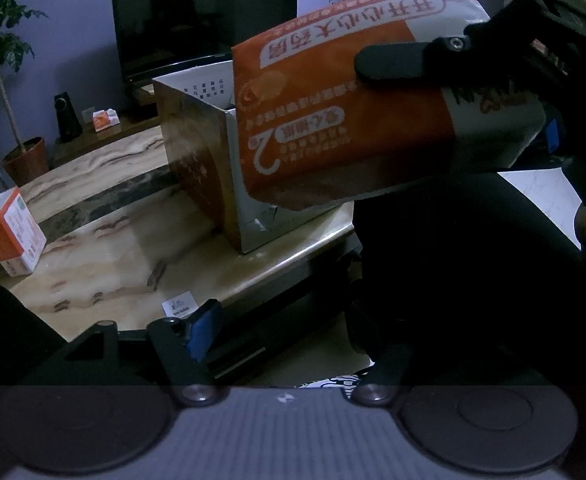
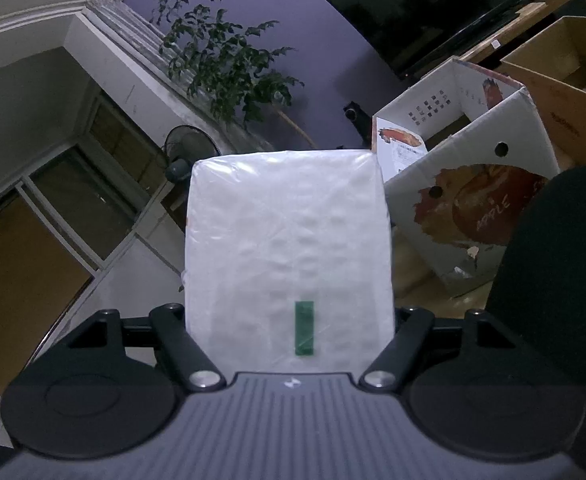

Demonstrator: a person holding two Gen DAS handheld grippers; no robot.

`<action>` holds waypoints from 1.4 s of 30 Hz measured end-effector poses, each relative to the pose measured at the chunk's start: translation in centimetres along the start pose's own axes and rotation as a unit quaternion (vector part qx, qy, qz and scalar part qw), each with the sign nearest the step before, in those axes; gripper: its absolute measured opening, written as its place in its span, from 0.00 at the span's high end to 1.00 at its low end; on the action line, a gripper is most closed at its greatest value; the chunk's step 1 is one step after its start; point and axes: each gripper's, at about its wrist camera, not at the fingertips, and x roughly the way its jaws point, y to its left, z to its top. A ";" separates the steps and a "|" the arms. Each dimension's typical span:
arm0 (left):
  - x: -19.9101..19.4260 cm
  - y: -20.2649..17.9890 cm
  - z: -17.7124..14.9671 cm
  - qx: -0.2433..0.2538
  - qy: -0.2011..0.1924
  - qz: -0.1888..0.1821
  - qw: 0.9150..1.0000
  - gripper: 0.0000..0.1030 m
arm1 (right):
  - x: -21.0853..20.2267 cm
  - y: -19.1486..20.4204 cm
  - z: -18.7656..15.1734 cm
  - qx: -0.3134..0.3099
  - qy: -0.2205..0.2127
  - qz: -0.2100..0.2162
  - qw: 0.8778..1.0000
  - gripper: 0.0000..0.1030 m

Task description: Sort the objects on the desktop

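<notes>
On the marble tabletop [image 1: 105, 248], at the far left, an orange-and-white tissue pack [image 1: 11, 232] sits unsorted, well apart from the open apple carton [image 1: 209, 160] in the middle. Nearer the camera, the left gripper [image 1: 285, 320] hangs with its jaws spread and nothing between them. To the right, the right gripper [image 2: 289, 320] clasps a second tissue pack [image 1: 353, 120], lifted just beside the carton's rim and not yet inside. I judge the sorting partway: this pack awaits dropping, the other awaits collecting.
</notes>
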 end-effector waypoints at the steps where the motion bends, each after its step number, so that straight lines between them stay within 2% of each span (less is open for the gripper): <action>1: 0.0 0.0 0.0 0.000 0.000 0.001 1.000 0.28 | 0.0 0.0 0.0 0.000 0.001 0.000 1.000 0.27; 42: 0.5 0.2 0.1 -0.012 0.007 -0.009 1.000 0.26 | 0.9 -0.2 -1.2 -0.006 0.027 0.005 1.000 0.27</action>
